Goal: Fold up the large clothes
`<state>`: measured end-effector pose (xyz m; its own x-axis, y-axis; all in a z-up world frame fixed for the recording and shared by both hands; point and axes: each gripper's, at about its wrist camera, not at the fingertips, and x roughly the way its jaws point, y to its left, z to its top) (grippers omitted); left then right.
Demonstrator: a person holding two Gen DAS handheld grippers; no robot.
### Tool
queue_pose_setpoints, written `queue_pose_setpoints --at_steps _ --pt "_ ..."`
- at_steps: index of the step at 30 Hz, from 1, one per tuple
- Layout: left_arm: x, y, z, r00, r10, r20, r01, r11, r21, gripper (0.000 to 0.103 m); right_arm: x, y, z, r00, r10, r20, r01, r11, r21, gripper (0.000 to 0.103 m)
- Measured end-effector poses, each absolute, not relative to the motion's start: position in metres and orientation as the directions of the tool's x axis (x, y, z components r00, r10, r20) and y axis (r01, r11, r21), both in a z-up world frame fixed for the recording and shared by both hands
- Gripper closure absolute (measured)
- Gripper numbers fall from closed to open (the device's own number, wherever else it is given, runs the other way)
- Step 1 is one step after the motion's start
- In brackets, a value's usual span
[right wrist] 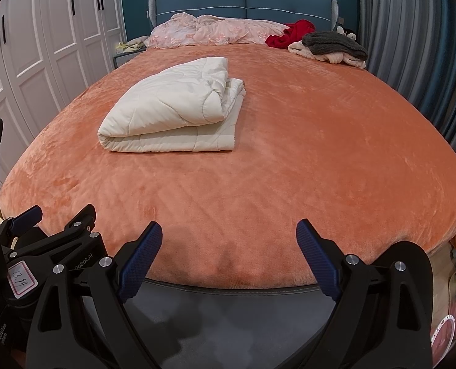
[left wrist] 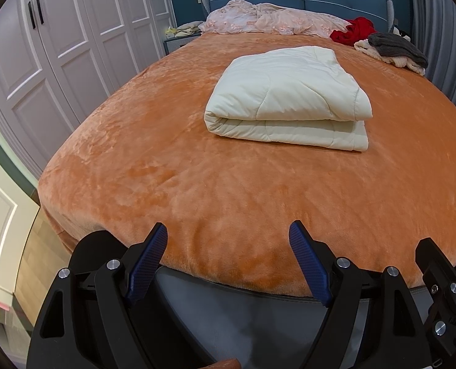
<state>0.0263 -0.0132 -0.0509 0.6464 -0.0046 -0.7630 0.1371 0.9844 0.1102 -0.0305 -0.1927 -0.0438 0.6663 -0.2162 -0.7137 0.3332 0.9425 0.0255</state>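
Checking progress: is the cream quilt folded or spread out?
Folded. The cream quilt lies as a compact stack on the orange bedspread, with a rounded fold edge and layered edges showing.

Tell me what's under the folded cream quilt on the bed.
The folded cream quilt rests directly on the orange plush bedspread. Anything trapped beneath or inside its folds is hidden.

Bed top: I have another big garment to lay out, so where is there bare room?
The orange bedspread is bare between the folded cream quilt and the foot edge, and along the curtain side. The head end is crowded: pink bedding, red garment, grey and cream knits. Both grippers, left and right, are open, empty.
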Motion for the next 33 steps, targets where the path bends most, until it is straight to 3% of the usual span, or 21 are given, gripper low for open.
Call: queue_pose_setpoints --at_steps 33 --pt "0.0295 -0.0222 -0.0442 0.65 -0.001 -0.76 0.118 0.988 0.1 0.026 -0.0256 -0.1864 -0.0349 0.677 -0.23 -0.699 0.335 0.942 0.014 0.017"
